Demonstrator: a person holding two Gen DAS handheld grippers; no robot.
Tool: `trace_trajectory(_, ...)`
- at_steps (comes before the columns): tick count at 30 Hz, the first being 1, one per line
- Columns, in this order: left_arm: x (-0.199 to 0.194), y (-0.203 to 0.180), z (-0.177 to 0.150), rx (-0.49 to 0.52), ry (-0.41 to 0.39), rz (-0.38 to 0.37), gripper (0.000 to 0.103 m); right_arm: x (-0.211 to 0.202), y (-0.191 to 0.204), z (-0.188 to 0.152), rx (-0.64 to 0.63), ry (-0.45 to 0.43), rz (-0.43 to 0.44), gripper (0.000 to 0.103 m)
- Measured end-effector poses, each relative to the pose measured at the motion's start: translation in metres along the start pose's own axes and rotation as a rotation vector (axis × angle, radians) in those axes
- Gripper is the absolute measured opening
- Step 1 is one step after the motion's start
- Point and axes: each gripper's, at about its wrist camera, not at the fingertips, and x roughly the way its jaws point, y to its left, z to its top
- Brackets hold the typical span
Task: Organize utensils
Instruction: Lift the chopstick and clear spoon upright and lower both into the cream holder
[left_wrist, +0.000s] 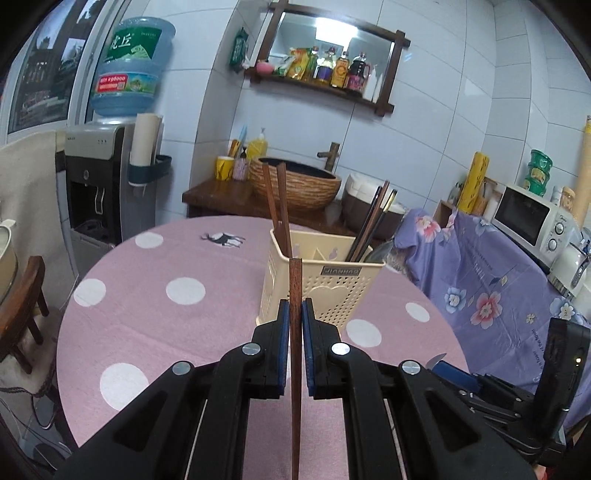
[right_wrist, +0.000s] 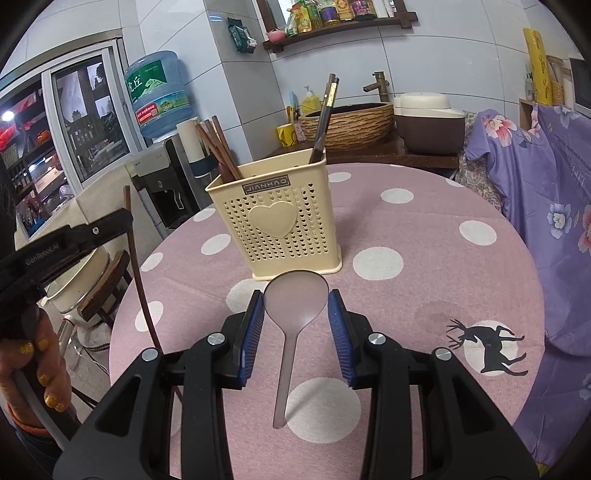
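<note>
**Two grippers working around a cream utensil holder**

Two grippers are facing a cream perforated utensil holder (right_wrist: 280, 218) that is standing upright on a round table (right_wrist: 436, 266) covered in a pink cloth with white dots. The left gripper (left_wrist: 295, 314) is clenching a single brown chopstick (left_wrist: 295, 350) between its blue pads, with the stick running straight ahead past the fingertips toward the holder's near wall. The right gripper (right_wrist: 295, 306) is hovering with its jaws partly apart on either side of a translucent spoon (right_wrist: 293, 314); the spoon's bowl is sitting between the pads, and whether they are touching it cannot be told. Its handle is trailing back over the cloth. Several brown chopsticks (right_wrist: 219, 151) are leaning in the holder's left compartment, and darker ones (right_wrist: 325, 114) are standing in the right. A hand (right_wrist: 33, 369) is gripping the left tool's handle.
</note>
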Motion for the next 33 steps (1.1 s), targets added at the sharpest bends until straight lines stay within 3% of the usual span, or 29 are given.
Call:
trace_trajectory(17, -0.01, -0.007, 0.025, 0.007, -0.08, -0.034, 0.008, -0.006, 0.01, 0.016, -0.045, -0.027, 0.016, 0.036)
trace_trajectory(21, -0.01, -0.011, 0.043, 0.013, -0.105, -0.049, 0.008, -0.014, 0.02, 0.043, -0.079, -0.077, 0.032, 0.036)
trace_trajectory(26, -0.01, -0.019, 0.086, 0.024, -0.161, -0.057, 0.008, -0.028, 0.039, 0.099, -0.157, -0.202, 0.025, 0.036)
trace_trajectory(33, -0.01, -0.03, 0.16, 0.006, -0.306, -0.024, 0.008, -0.019, 0.056, 0.187, -0.179, -0.333, -0.035, 0.036)
